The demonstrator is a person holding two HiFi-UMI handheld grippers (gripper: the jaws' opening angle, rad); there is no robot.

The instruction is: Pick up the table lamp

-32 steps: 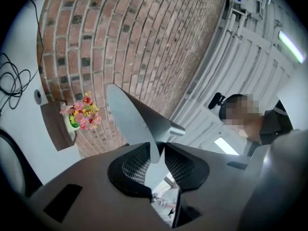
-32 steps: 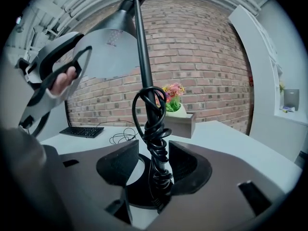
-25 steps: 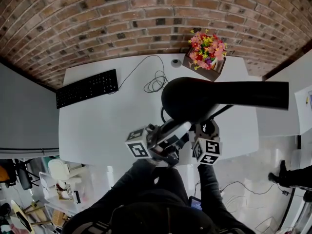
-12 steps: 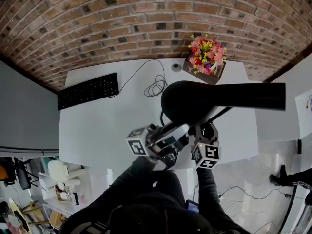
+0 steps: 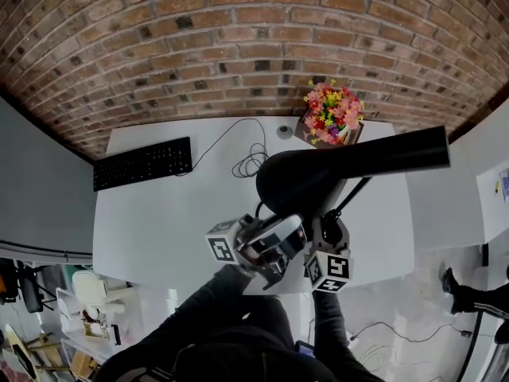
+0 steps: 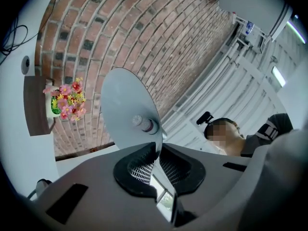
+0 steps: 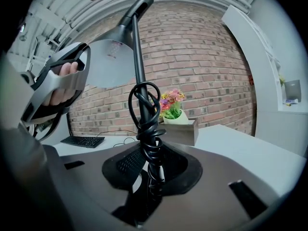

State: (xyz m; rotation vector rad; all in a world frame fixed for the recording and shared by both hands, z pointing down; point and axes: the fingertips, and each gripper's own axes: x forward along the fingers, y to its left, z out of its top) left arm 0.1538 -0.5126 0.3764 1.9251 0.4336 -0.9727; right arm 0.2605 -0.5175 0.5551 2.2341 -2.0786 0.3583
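Lamp position: the black table lamp with a domed metal shade [image 5: 301,180] is held up between both claws, over the near edge of the white table [image 5: 159,213]. Its foot shows in no view, so I cannot tell whether it is clear of the table.
Left claw: the left claw [image 6: 158,150] is closed on the thin lower rim of the shade [image 6: 122,105] and points steeply upward.
Right claw: the right claw [image 7: 150,170] is clamped round the thin black stem [image 7: 139,66], where the black power cord [image 7: 144,107] is wound over it in loose loops.
Risk, rim grip: the pads hold only a narrow strip of smooth metal edge. A tilt or jerk would likely let the rim slide out, and the shade would swing down.
Risk, stem grip: the pads bear partly on the coiled cord rather than the bare rod. The soft loops could roll or shift, so the stem might twist or slip downward.
Risk, opposing pulls: if the two claws move apart or turn unequally, the neck joint takes the strain.
Risk, nearby: the wooden box of bright artificial flowers [image 5: 330,118] stands close behind the lamp and could be struck if it swings.
Lamp looks: the shade is matt black outside and pale grey inside, with a small bulb [image 6: 144,124] at its centre. The stem is slender and rigid.
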